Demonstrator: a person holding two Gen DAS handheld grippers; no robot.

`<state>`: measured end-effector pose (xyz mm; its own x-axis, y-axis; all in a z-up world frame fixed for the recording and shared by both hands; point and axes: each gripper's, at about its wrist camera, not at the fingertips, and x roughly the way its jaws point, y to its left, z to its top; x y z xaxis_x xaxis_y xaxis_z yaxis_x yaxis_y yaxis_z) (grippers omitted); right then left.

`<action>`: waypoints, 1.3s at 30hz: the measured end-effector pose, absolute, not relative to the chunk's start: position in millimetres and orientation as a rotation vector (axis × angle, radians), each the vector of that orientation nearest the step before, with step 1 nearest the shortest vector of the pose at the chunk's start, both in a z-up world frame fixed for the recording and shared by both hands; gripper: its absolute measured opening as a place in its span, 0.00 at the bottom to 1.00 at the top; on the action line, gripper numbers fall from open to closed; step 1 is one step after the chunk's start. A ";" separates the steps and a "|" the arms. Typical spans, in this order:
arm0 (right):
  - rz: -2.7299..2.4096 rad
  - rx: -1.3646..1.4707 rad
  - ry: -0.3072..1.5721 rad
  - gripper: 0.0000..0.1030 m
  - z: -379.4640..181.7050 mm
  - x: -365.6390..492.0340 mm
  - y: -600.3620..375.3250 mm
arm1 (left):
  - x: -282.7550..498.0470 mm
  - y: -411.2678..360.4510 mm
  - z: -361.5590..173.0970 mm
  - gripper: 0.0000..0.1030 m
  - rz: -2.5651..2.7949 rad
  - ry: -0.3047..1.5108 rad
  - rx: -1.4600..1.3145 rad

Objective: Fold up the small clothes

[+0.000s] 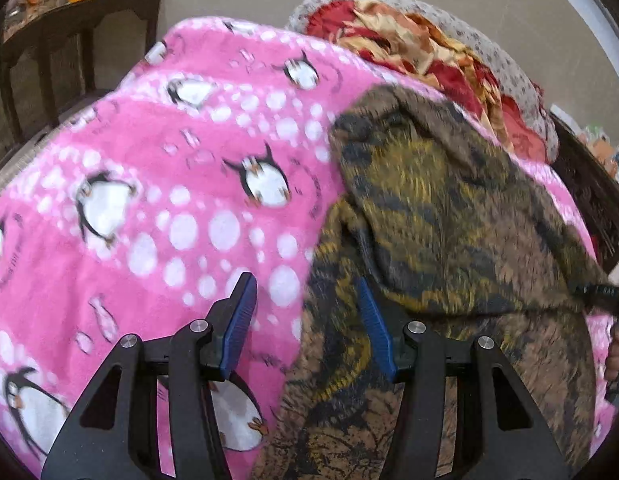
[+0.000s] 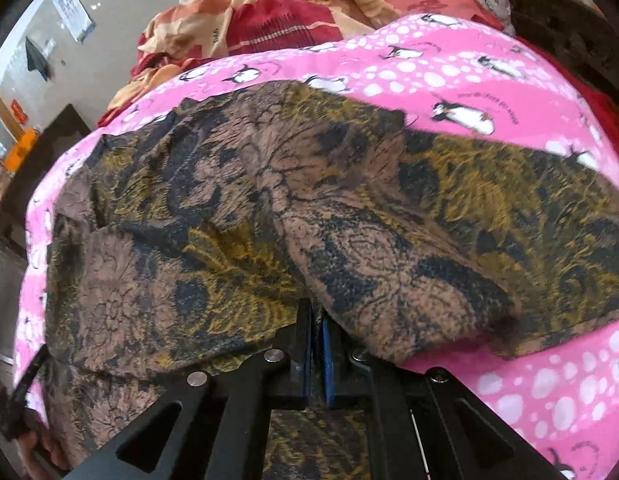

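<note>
Pink fleece blanket printed with penguins covers the surface, with a red and orange floral cloth heaped behind it. On the blanket lies the brown, mustard and black patterned garment, one part folded over itself. Left tongs stand wide, with the garment's edge between the blue pads. Right tongs are pinched tight on the garment's near edge.

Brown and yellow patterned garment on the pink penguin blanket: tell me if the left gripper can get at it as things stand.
Probably yes. The left gripper is open, and the brown and yellow patterned garment edge lies by its right finger with nothing between. The right gripper is shut on the same garment.
</note>
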<state>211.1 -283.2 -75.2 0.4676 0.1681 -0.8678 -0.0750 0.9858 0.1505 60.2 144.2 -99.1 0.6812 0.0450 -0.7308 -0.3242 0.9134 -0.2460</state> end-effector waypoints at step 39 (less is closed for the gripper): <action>0.282 -0.048 0.968 0.34 -78.5 175.3 -215.8 | 168.4 117.2 -93.7 0.69 0.189 0.903 -0.153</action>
<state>175.3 -215.8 -78.5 0.5333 0.2151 -0.8181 -0.2581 0.9624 0.0848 168.4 117.2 -93.7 0.6043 0.0983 -0.7907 -0.2268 0.9725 -0.0524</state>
